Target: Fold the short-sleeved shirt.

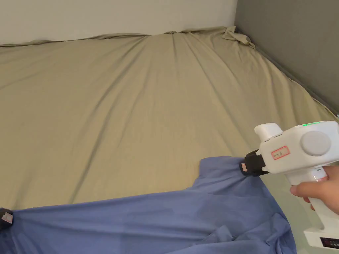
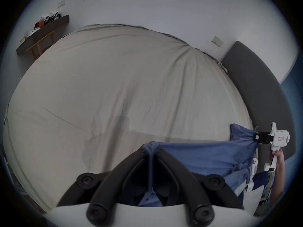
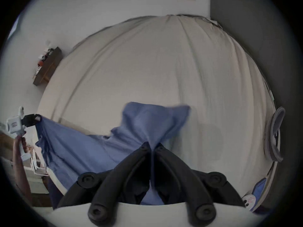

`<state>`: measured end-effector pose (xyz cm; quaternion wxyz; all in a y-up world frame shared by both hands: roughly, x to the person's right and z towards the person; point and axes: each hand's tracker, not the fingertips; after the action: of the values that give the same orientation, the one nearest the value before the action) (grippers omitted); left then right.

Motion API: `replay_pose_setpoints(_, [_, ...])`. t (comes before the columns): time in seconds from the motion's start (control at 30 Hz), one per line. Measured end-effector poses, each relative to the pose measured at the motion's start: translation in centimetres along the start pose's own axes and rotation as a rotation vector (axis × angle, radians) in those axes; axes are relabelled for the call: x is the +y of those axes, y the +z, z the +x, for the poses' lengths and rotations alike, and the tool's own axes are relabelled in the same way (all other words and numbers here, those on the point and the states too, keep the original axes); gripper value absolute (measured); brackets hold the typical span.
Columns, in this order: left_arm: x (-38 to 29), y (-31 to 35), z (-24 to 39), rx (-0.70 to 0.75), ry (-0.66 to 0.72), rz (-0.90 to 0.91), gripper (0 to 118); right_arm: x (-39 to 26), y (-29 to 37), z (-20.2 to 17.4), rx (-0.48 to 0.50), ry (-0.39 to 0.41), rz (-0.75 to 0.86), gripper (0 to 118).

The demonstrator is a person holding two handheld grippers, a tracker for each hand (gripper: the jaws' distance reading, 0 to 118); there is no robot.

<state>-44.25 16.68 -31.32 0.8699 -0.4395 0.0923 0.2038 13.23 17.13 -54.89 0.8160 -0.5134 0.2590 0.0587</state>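
Blue shirt (image 1: 172, 218) stretched along the bottom of the head view, spread across the near edge of the bed (image 1: 132, 109), reaching from the lower left corner to the lower right. Right claw (image 1: 244, 168) at the right of the frame, just below the middle, clenched on a raised corner of the shirt, cloth peaking up toward its black tips. White body behind it held by a hand (image 1: 319, 193) at the right edge. Left claw (image 1: 6, 217) at the far left edge, low, black tip touching the shirt's other end. In the left gripper view, own claw (image 2: 151, 148) at the bottom centre, jaws drawn together with a strip of blue cloth (image 2: 205, 156) pinched between them and running down into the gap; the far claw (image 2: 256, 137) at the right, gripping a bunched blue corner, cloth taut between the two. In the right gripper view, own claw (image 3: 152, 146) at the bottom centre, jaws pressed on a blue fold (image 3: 147, 122) that fans upward above the tips; the far claw (image 3: 38, 118) at the left edge, gripping the shirt's other corner, with a hand (image 3: 20, 142) under it. Tan sheet wrinkled over the rest of the bed; grey headboard (image 1: 291, 39) at the upper right of the head view; dark shelf (image 2: 42, 34) with small items at the upper left of the left gripper view
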Motion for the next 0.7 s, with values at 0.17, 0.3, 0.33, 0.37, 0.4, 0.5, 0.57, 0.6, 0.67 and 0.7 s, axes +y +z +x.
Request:
replay_pose_setpoints(0.17, [-2.9, 4.9, -2.1, -0.1, 0.006, 0.009, 1, -5.0, 5.1, -0.5, 0.024, 0.031, 0.016, 5])
replay_pose_setpoints(0.3, [-6.0, 8.1, -2.4, -0.14, -0.001, -0.022, 1, -8.7, 7.3, -1.2, 0.041, 0.019, -0.038, 5])
replay_pose_setpoints(0.33, [-6.9, 8.6, -2.6, -0.146, -0.004, -0.031, 1, -9.8, 6.9, -0.4, 0.044, 0.017, -0.061, 5])
replay_pose_setpoints(0.37, [-7.6, 8.7, -2.9, -0.155, -0.004, -0.048, 1, -10.7, 6.7, -0.2, 0.048, 0.006, -0.087, 5])
replay_pose_setpoints(0.4, [-8.5, 8.7, -3.0, -0.161, -0.005, -0.065, 1, -11.8, 6.5, -0.1, 0.062, -0.015, -0.112, 5])
replay_pose_setpoints(0.5, [-10.9, 7.6, -3.9, -0.168, 0.002, -0.119, 1, -14.5, 5.1, -0.5, 0.067, -0.027, -0.161, 5])
replay_pose_setpoints(0.57, [-12.4, 6.1, -4.1, -0.144, -0.001, -0.161, 1, -15.7, 3.6, -1.1, 0.053, -0.03, -0.187, 5])
replay_pose_setpoints(0.6, [-13.2, 5.2, -4.1, -0.119, -0.014, -0.188, 1, -16.1, 2.7, -1.3, 0.046, -0.014, -0.202, 5])
replay_pose_setpoints(0.67, [-14.1, 3.6, -3.2, -0.073, -0.03, -0.23, 1, -16.8, 0.9, -1.5, 0.009, -0.003, -0.226, 5])
replay_pose_setpoints(0.7, [-14.7, 2.6, -3.4, -0.047, -0.018, -0.248, 1, -17.1, -0.2, -1.5, -0.003, -0.002, -0.24, 5])
